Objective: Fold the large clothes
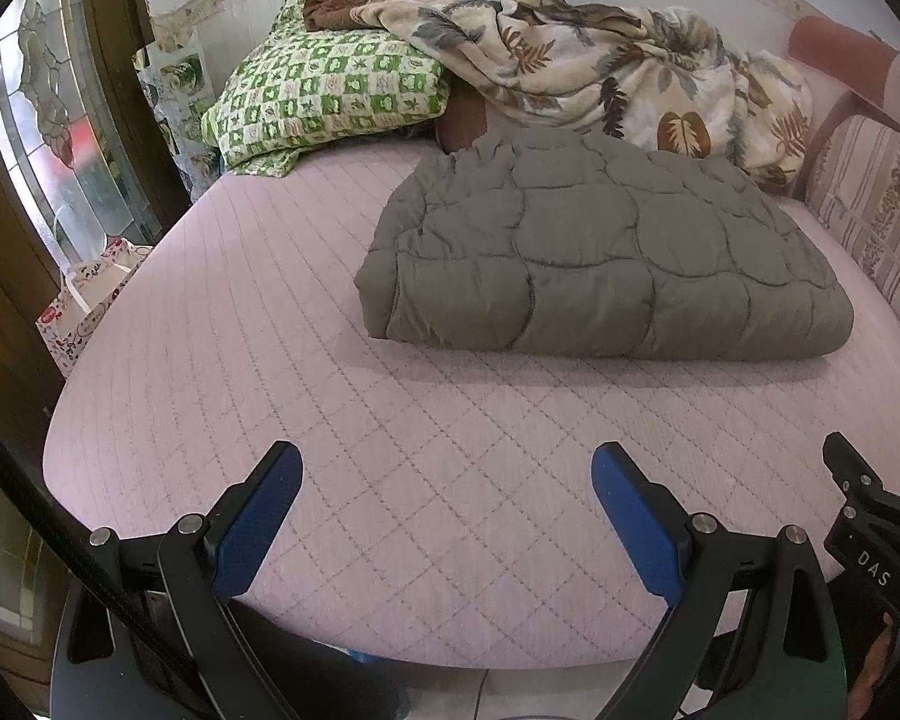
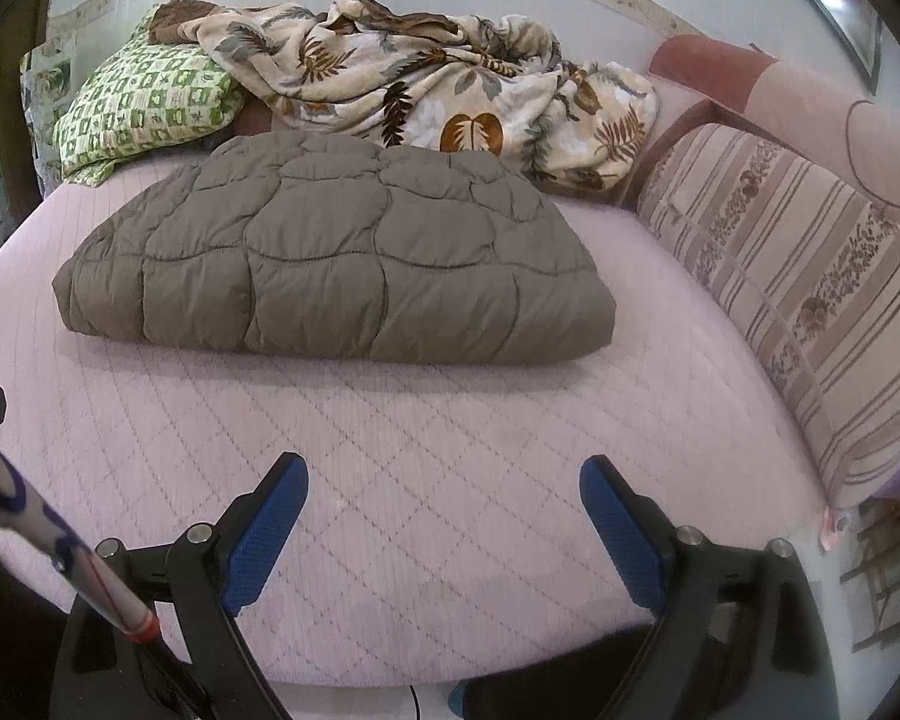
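Left gripper [image 1: 447, 471] and right gripper [image 2: 444, 483] alike — matte black angled arms, silver round-head screws at the pivots, blue textured pads [image 1: 630, 516] on the inner finger faces — with white "DAS" lettering on a black block at the left view's right edge.

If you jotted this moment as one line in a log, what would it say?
grey quilted comforter: folded, on pink mattress | left gripper: open, empty | right gripper: open, empty | both short of comforter
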The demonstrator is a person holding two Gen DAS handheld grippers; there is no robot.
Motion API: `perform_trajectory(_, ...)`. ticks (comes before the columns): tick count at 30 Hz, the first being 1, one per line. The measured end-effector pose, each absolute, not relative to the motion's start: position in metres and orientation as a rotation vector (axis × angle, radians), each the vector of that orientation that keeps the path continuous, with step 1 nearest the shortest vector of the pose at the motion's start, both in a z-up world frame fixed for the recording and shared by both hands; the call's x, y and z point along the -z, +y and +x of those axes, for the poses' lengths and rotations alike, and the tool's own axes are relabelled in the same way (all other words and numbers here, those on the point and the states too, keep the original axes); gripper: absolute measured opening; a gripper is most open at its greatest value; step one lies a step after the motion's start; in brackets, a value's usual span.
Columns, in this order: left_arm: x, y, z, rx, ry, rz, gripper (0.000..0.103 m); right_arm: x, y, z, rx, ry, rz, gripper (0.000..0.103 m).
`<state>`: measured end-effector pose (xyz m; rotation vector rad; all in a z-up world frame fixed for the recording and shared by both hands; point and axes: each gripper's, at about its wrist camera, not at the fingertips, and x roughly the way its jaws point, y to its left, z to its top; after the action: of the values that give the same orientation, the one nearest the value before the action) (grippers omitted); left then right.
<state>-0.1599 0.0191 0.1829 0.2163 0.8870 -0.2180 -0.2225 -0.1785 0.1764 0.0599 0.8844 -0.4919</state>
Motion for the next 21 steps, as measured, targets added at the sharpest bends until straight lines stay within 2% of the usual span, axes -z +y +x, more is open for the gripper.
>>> perform_trajectory(21, -0.147, -0.004, -0.126, 0.239, 0.98, 0.231, 0.097, -0.154, -0.192, -0.193, 0.466, 0.922, 0.074, 0.095)
